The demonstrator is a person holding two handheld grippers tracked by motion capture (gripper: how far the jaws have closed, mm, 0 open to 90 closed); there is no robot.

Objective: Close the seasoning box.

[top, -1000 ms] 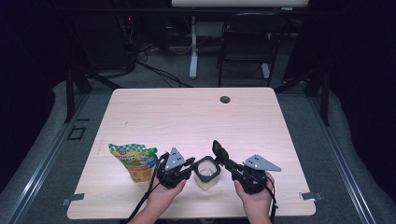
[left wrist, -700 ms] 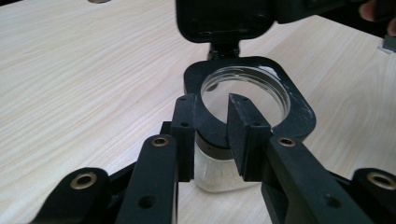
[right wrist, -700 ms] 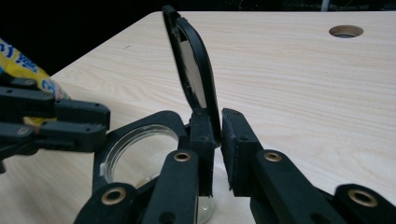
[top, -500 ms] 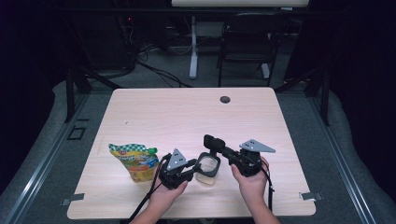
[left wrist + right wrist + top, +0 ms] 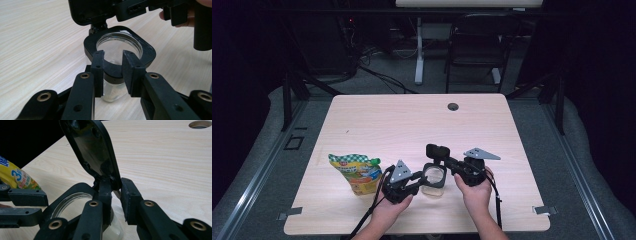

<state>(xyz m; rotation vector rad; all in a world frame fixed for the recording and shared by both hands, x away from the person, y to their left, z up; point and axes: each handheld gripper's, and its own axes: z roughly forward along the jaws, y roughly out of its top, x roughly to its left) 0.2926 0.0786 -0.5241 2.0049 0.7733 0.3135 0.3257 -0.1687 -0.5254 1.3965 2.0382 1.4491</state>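
We see a small clear jar [image 5: 433,181] with a black collar and a hinged black lid [image 5: 438,151] standing near the front edge of the table [image 5: 402,120], between the two hands. The lid stands open, tipped up at the far side of the jar.

The left gripper [image 5: 113,72] comes at the jar from the near left. Its jaws stand partly open on either side of the near part of the black collar; whether the pads press on it we cannot tell. They have just been opening a little, with the collar between them.

The right gripper [image 5: 115,195] sits at the hinge, at the foot of the raised lid. Its jaws are partly open, one pad lying against the hinge piece and the other standing just clear of it. They have just been opening, with the hinge between them.

Compared with a second ago, the right hand [image 5: 474,187] has come in closer to the jar from the right, and the lid now stands more upright. The left hand [image 5: 389,207] is where it was.

To the left of the jar lies a yellow snack bag [image 5: 357,172] with a green checked top. In the right gripper view we read a large "3" on it; the smaller print is too blurred to read.
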